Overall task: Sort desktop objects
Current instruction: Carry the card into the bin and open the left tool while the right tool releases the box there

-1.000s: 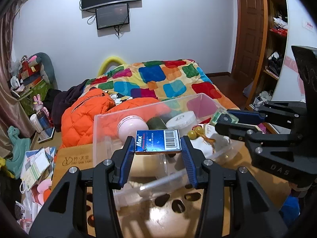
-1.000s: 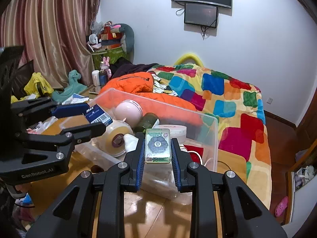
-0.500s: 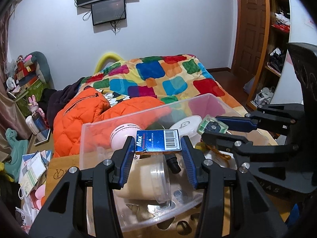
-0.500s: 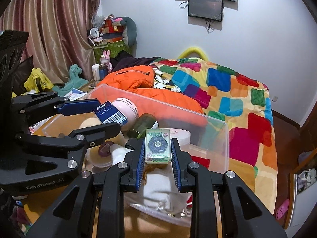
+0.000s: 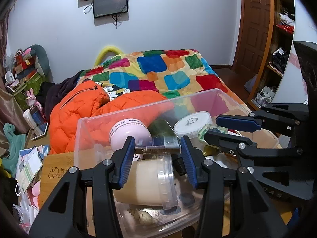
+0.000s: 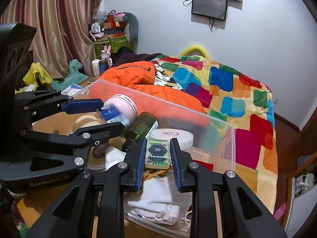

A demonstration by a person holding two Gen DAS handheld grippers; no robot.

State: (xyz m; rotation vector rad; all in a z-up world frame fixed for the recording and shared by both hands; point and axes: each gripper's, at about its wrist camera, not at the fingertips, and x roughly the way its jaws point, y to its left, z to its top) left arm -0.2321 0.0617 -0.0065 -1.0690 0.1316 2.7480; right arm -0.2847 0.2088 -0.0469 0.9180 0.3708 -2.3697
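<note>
Both claws hang over the clear plastic bin at lower centre of each frame. Left claw pinches a blue barcoded box edge-on between its blue pads — right claw clamps a small green flower-printed block, above the white cloth inside.

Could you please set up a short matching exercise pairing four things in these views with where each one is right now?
Things:
1. blue box
2. green block
3. pink round device
4. orange jacket

Places:
A. lying on the bed
B. clamped in the right gripper
C. lying in the clear bin
D. clamped in the left gripper

Pairs: 1-D, 2-B, 3-C, 4-A
</note>
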